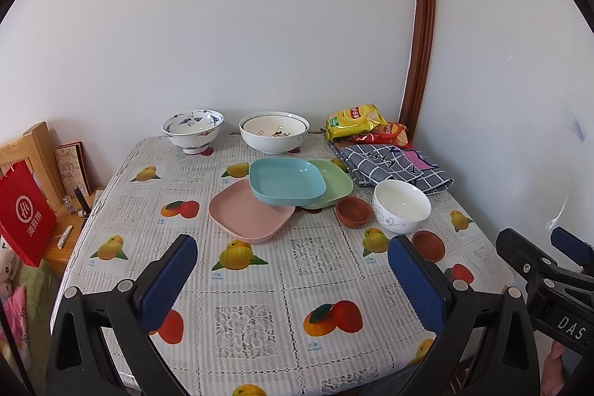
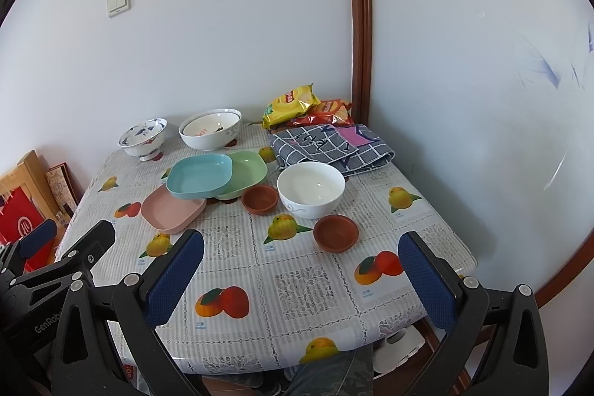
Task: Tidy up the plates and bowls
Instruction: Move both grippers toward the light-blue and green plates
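Note:
On the fruit-print tablecloth (image 1: 260,284) lie a pink plate (image 1: 245,216), a blue plate (image 1: 284,180) overlapping it, and a green plate (image 1: 334,180) behind. A white bowl (image 1: 401,205) and two small brown dishes (image 1: 353,211) (image 1: 427,245) sit to the right. A blue-patterned bowl (image 1: 192,128) and a large white bowl (image 1: 274,130) stand at the back. My left gripper (image 1: 293,258) is open and empty above the table's near part. My right gripper (image 2: 300,255) is open and empty; the same dishes show ahead of it, with the white bowl (image 2: 311,188) closest.
Snack bags (image 1: 354,121) and a checked cloth (image 1: 393,166) lie at the back right by the wall. A wooden chair with a red bag (image 1: 24,210) stands left of the table. The white wall bounds the table at back and right.

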Motion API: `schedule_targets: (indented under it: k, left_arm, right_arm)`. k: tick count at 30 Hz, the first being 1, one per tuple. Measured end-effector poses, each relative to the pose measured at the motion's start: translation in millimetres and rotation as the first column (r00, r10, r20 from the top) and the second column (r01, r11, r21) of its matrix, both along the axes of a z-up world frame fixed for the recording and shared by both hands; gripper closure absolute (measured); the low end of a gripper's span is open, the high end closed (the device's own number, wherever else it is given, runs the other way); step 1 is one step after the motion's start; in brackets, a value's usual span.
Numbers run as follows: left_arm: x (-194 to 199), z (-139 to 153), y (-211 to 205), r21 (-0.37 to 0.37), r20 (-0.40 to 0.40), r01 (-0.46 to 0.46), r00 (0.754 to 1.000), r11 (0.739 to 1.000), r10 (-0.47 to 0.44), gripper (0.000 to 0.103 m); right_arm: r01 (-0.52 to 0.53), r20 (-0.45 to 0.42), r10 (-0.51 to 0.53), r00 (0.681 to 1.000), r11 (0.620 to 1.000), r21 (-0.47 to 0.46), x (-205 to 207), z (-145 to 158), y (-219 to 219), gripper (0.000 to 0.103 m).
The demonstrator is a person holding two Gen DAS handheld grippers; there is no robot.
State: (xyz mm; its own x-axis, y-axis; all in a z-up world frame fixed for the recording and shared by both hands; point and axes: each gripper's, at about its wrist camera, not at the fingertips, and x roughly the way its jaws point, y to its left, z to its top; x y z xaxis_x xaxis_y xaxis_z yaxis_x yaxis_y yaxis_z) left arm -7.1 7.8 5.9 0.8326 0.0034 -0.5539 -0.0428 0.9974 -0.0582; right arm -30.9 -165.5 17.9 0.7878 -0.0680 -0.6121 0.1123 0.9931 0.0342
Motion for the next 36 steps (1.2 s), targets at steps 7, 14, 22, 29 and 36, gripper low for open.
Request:
schedule_targets:
  k: [7,14,22,29,36]
  left_arm:
    - [-0.2,-0.3,-0.6,-0.001,0.0,-0.002,1.0,1.0,0.002,0.0]
    - [-0.7,-0.6,-1.2,0.001,0.0,-0.002,1.0,1.0,0.002,0.0]
    - [-1.5,0.5,0.1,0.0,0.002,-0.001,1.0,1.0,0.001,0.0]
    - [0.0,3.6,3.1,-0.001,0.004,0.003,1.0,1.0,-0.003,0.0]
    - [10.6,1.0,0.9,0.016,-0.008,0.003,1.0,1.0,-0.003,0.0]
  right_arm:
    - [-0.001,0.001,0.001,1.0,1.0,0.001,-1.0,0.7,0.0,0.0]
    - [-0.001,-0.002,0.001,1.0,1.0,-0.001,-0.7,0.6,0.4,0.0]
    - [-0.003,-0.003,0.003,1.0,1.0,0.001,-0.9,0.8,1.1,0.0]
    - [-0.009,-0.008,0.009,1.0,1.0,-0.003,1.4,-0.6,2.5,0.0]
    - [-0.012,-0.015,0.012,1.0,1.0,0.005,8.1,-2.7,1.3,0.0]
